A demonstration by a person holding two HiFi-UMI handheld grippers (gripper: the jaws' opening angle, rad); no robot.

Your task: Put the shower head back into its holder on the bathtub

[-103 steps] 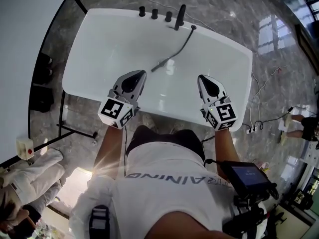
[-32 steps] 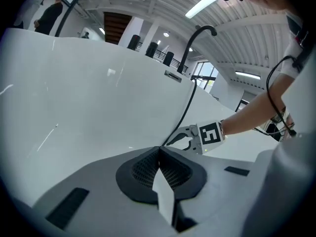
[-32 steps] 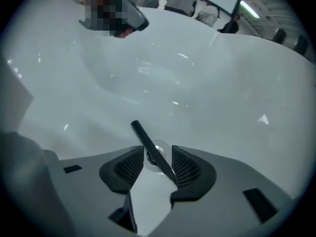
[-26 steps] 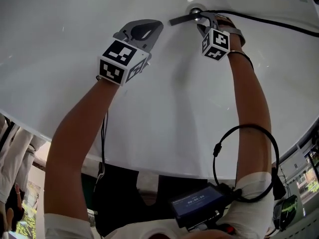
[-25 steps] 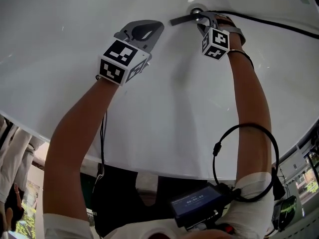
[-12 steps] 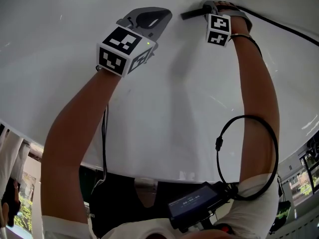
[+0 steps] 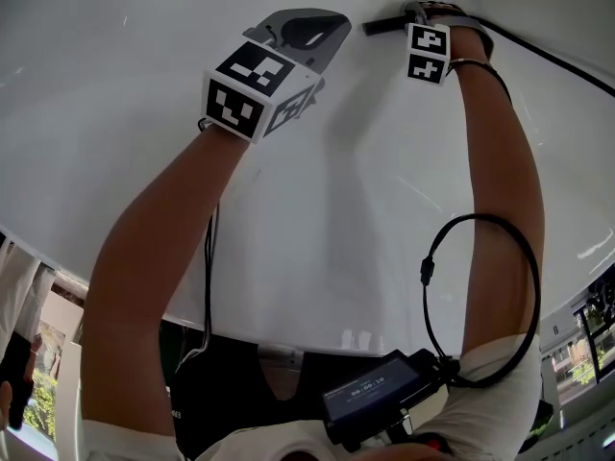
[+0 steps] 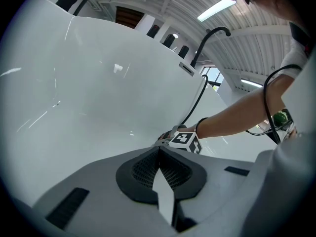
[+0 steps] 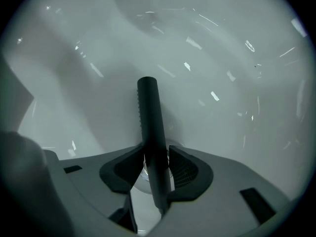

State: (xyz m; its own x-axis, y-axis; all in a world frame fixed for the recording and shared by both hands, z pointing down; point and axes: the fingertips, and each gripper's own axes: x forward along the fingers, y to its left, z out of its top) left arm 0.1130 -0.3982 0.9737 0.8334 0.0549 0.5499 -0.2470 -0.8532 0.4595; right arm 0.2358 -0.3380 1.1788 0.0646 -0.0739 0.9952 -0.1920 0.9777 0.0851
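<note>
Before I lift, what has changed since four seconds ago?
Both grippers went down from the rim into the bathtub. The right gripper reached the shower head and its jaws now grip the handle. Unchanged: left gripper shut and empty; shower head lying on the tub floor.

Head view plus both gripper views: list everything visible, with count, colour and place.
bathtub: one, white, fills every view.
shower head: one, black, at the tub bottom, gripped between the right tongs' pads.
hose: one, black, trailing from the shower head across the tub.
spout: one, black, curved, far rim.
knobs: three, dark, far rim beside the spout.
screen unit: one, black, at the waist.
cable: one, black, looped.
left tongs: grey, shut, empty.
right tongs: grey.
arms: two, bare.
</note>
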